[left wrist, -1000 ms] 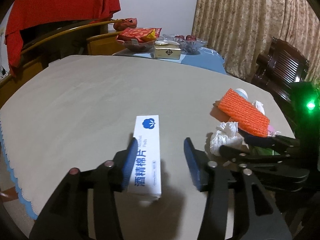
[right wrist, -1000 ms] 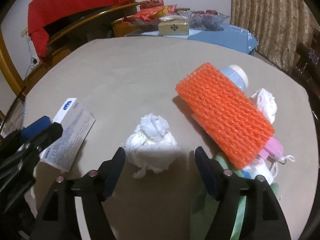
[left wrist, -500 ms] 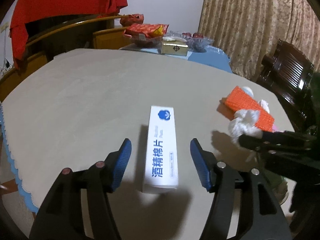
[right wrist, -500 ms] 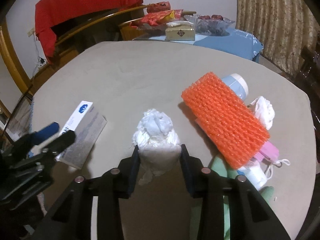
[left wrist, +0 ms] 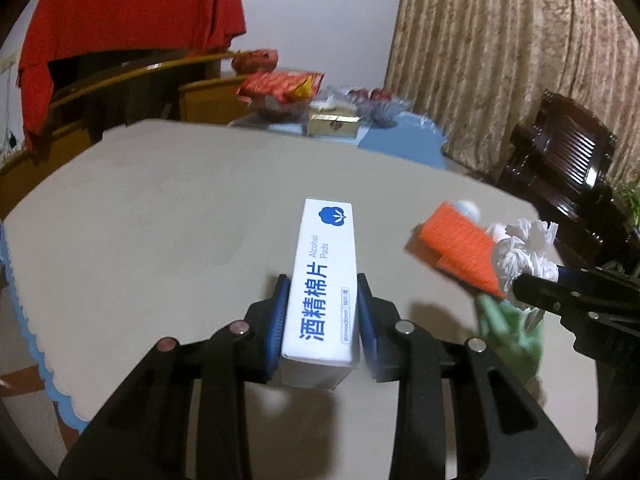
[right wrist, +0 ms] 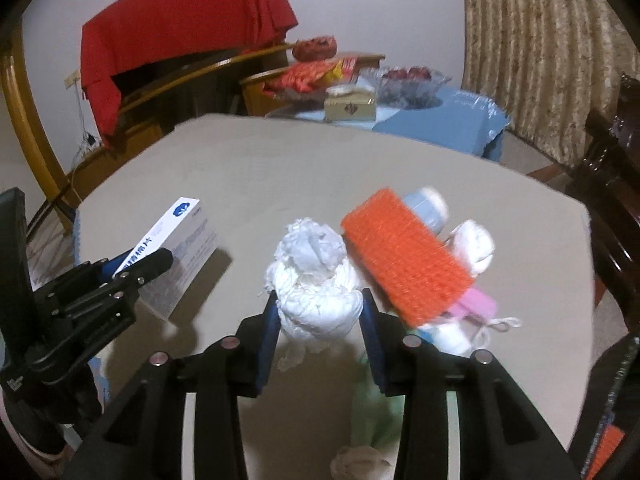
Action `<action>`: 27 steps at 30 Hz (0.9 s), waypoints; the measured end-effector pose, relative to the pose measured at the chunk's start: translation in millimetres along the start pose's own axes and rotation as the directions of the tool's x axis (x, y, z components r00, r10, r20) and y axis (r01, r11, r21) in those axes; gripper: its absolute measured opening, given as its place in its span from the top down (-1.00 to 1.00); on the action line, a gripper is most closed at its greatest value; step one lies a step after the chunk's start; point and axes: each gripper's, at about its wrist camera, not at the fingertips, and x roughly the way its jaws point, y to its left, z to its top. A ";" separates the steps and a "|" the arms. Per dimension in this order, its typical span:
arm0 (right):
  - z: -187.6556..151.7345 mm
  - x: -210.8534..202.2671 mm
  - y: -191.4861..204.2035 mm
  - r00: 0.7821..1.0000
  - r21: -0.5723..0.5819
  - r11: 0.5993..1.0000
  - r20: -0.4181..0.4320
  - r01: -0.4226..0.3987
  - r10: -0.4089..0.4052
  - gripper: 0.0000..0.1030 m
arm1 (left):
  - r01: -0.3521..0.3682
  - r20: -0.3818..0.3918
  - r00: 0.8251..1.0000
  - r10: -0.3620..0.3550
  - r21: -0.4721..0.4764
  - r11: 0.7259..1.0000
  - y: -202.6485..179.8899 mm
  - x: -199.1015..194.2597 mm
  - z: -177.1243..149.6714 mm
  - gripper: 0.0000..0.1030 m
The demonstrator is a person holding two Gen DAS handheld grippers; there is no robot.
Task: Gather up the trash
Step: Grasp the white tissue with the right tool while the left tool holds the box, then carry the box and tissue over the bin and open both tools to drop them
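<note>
The left gripper is closing its jaws across the narrow sides of the alcohol pads box, a firm purchase. The right gripper pinches the crumpled tissue wad, just left of the orange brush, for carrying both off.

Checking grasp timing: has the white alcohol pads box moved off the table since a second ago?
Yes. The alcohol pads box now sits between the closing left gripper pads, lifted off the tan tabletop, its shadow detached below.

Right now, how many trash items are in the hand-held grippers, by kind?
Alcohol pads box: 1, in the closing left hand-held gripper
Crumpled white tissue wad: 1, in the right hand-held gripper
Total: 2
</note>
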 end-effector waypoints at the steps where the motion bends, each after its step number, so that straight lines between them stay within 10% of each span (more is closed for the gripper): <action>1: 1.1 -8.4 -2.9 1.000 0.006 1.000 0.016 0.004 -0.004 0.25 | 0.007 0.011 1.000 -0.008 0.006 1.000 -4.9 -5.2 3.7 0.40; 14: -8.6 -109.1 -58.3 0.984 0.111 0.990 0.147 0.089 -0.105 0.24 | 0.165 0.057 0.983 -0.172 0.107 0.980 -97.9 -48.5 24.2 0.39; 27: -54.0 -195.8 -137.5 0.937 0.269 0.932 0.184 0.244 -0.298 0.24 | 0.364 0.029 0.924 -0.380 0.235 0.901 -214.0 -71.6 11.8 0.39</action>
